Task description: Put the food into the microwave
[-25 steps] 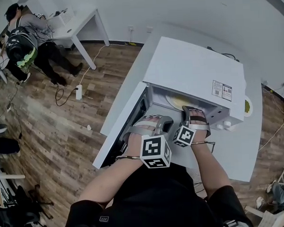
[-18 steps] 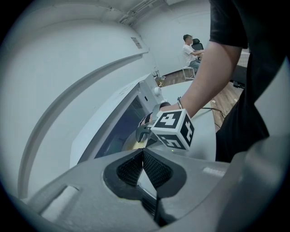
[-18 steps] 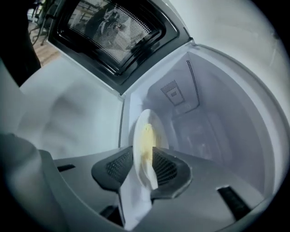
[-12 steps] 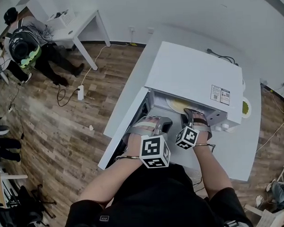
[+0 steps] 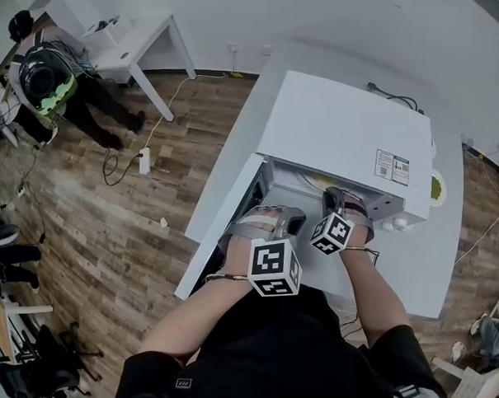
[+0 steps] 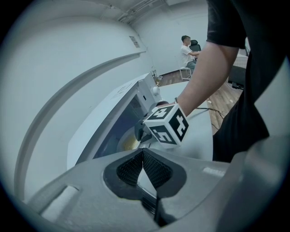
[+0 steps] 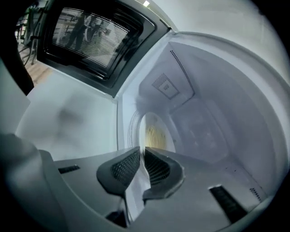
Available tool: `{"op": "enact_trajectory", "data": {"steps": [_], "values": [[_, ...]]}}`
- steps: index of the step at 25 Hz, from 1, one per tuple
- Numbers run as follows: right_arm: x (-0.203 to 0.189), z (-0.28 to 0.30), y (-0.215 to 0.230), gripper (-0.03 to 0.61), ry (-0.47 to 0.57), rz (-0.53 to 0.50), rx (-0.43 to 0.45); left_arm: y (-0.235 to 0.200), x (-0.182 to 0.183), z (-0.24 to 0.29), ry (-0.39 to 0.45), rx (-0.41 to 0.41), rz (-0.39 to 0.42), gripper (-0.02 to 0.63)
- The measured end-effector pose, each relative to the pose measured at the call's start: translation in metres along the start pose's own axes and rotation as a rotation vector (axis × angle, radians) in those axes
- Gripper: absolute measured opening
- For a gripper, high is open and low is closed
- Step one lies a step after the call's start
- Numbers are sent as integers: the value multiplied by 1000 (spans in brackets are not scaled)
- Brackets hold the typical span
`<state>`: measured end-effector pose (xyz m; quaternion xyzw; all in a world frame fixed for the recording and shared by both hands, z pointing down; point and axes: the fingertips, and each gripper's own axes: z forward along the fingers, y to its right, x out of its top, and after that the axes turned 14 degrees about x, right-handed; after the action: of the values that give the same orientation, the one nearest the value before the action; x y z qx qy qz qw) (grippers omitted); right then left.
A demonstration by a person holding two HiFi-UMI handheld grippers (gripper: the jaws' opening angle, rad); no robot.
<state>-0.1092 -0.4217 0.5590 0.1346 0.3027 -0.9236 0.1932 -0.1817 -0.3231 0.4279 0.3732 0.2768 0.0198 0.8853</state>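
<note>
The microwave (image 5: 346, 140) is being shown on the white counter (image 5: 418, 269), its door (image 5: 221, 220) swung wide open towards the left of the head view. The yellow food (image 7: 153, 135) is being carried on a pale plate (image 7: 164, 129) lying inside the microwave's cavity, on its floor.

The right tongs (image 7: 142, 152) are being held at the mouth of the cavity and pointed inward and downward. Their jaws are closing and are being brought nearly together, with only a thin slit left between the pads. Nothing is being gripped there, and the plate is showing just beyond the tips.

The left tongs (image 6: 142, 152) are being held just beside the right ones, in front of the open door. Their jaws are being kept together at the tips with nothing between them. In the left gripper view, the right tongs' marker cube (image 6: 167, 127) is being seen ahead, with the food beyond it in the cavity.

A second dish (image 5: 435, 186) holding something green is being left on the counter, right of the microwave. A person (image 5: 42, 75) is being seen on the wooden floor (image 5: 110, 225), well apart.
</note>
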Motion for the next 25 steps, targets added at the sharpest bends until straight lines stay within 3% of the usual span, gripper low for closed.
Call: {"op": "enact_trajectory", "data": {"steps": [8, 12, 25], "values": [[4, 13, 25, 51, -3, 70, -7, -1, -1, 1, 6, 12, 17, 8], [4, 1, 13, 96, 15, 77, -7, -1, 0, -3, 20, 10, 17, 8], [12, -123, -50, 100, 129, 328, 36, 12, 23, -50, 177, -46, -38, 8]]}}
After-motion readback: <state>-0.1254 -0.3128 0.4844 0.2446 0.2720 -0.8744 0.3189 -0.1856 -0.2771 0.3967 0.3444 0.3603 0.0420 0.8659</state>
